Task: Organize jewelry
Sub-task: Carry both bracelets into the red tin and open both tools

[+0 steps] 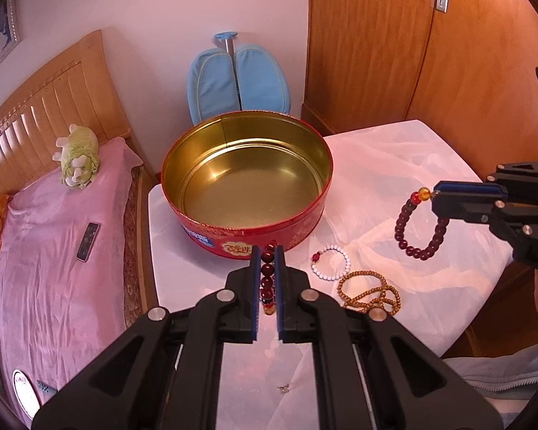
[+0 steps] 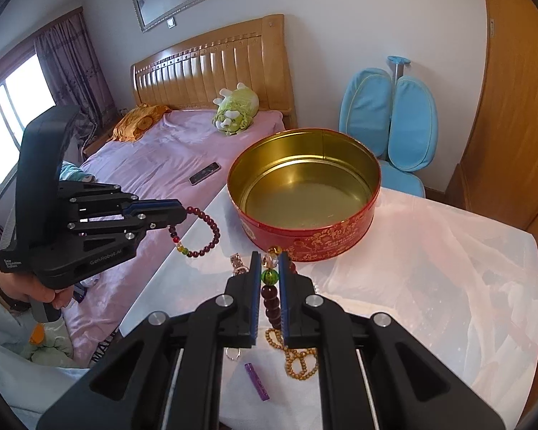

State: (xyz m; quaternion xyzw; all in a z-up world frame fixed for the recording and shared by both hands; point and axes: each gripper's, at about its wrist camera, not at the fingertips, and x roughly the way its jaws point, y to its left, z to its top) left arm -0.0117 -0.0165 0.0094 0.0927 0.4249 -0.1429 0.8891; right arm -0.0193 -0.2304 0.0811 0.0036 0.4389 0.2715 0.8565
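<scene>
While both grippers hang over the white table (image 1: 394, 179), the left gripper (image 1: 268, 251) pinches one dark red bracelet (image 2: 201, 229) and the right gripper (image 2: 269, 256) clamps another (image 1: 418, 225); the red tin (image 1: 247, 175) sits just beyond them, white bracelet (image 1: 331, 263) and wooden beads (image 1: 371, 294) lying nearby.

Both tools are matte black plastic. The left hand-held gripper (image 2: 181, 215) has angular linkage arms with silver screws, blue-edged pads on its fingers (image 2: 154, 205), and white lettering (one line reads "GenRobot.AI"). The right hand-held gripper (image 1: 434, 196) looks alike, with letters that seem to read "DA". Bare skin shows on the left hand (image 2: 41, 292), beside a pale sleeve and a dark wristband.
</scene>
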